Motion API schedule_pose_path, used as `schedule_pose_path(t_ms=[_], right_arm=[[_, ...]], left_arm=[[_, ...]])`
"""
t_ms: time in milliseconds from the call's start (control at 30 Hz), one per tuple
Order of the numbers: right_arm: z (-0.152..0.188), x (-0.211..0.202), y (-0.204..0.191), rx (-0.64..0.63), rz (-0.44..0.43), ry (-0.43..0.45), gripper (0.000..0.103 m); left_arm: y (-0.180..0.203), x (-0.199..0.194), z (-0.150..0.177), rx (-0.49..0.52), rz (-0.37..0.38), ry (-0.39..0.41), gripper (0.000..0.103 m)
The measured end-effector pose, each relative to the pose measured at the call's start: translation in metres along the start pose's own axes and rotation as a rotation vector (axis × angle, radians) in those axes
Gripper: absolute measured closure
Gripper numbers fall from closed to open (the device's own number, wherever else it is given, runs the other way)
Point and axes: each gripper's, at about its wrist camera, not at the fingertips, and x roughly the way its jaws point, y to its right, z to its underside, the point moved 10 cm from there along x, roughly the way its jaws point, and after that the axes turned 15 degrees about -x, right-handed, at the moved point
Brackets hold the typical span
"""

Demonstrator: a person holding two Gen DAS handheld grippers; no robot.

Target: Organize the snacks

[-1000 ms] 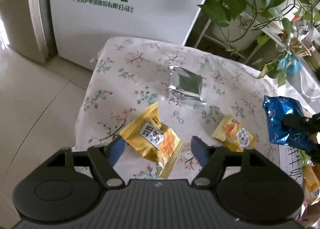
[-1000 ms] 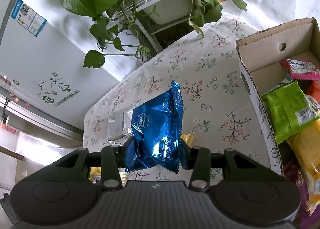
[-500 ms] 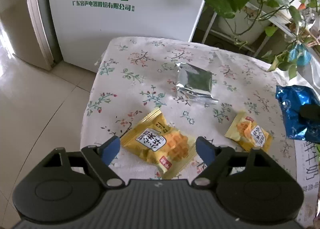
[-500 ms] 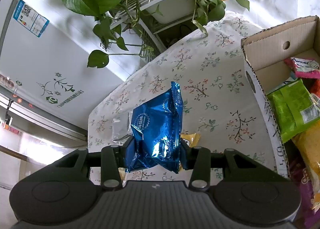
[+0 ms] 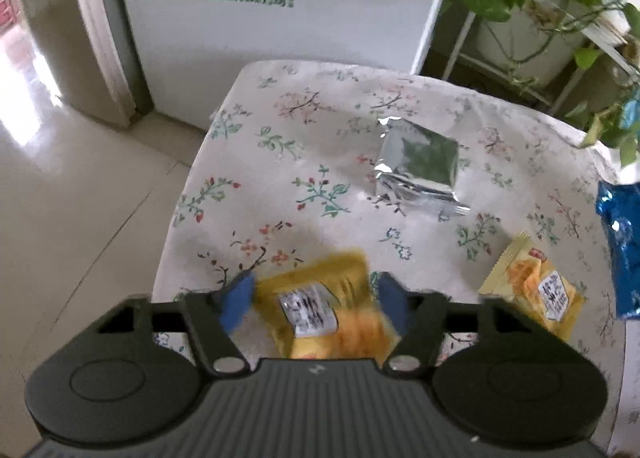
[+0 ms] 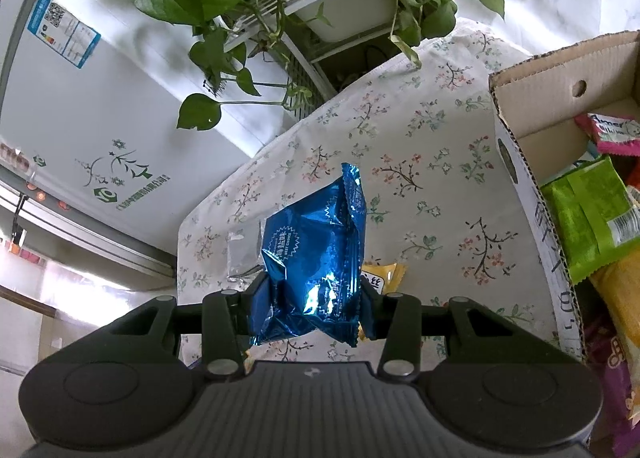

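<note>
At the near left corner of the bench point(image 5: 280, 106), your left tool point(image 5: 316, 298) straddles the large yellow snack pack point(image 5: 332, 310), its jaws having just been closing around it; the blue pads point(image 5: 236, 300) look to be at the wrapper's edges, but the picture is smeared and you cannot tell from it whether they press yet. That is the first risk: a puffed, slippery wrapper caught only by its side seams may squirt out or rotate as you lift, and this pack lies right beside the bench edge, so a slip there could send it to the floor. Your right tool point(image 6: 310, 306) is clamped on the blue foil pack point(image 6: 316, 250), held up above the bench, with the cardboard box point(image 6: 520, 178) of snacks off to its right (already fairly full, from what shows). The foil is crumpled in the grip, so a harder squeeze may burst it, and a careless drop onto the heap could slide off the box wall. The small yellow pack point(image 5: 536, 290) and the silver pack point(image 5: 420, 166) lie further in on the bench; swinging your left tool across could knock them. The floral cloth may also drag if a pad snags it.
</note>
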Motion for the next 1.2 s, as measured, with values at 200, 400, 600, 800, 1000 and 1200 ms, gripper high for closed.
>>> schedule_pose_path(t_ms=[200, 400, 600, 800, 1000, 1200], right_arm=[[0.0, -0.004, 0.002, 0.0, 0.005, 0.008, 0.052], [0.002, -0.006, 0.001, -0.008, 0.008, 0.007, 0.052], [0.002, -0.008, 0.002, -0.011, 0.013, 0.008, 0.052], [0.002, -0.008, 0.002, -0.011, 0.012, 0.011, 0.052], [0.002, -0.006, 0.0, -0.023, 0.009, 0.004, 0.052], [0.003, -0.008, 0.004, -0.021, 0.01, 0.0, 0.052]], left_arm=[[0.007, -0.012, 0.006, -0.012, 0.093, -0.044, 0.089], [0.01, -0.02, 0.01, -0.006, 0.125, -0.049, 0.097], [0.005, -0.026, 0.011, -0.016, 0.133, -0.048, 0.065], [-0.011, -0.026, 0.014, -0.189, 0.09, -0.099, 0.028], [0.006, -0.017, 0.019, -0.193, 0.039, -0.086, 0.018], [0.009, -0.013, 0.023, -0.125, -0.024, -0.035, 0.052]])
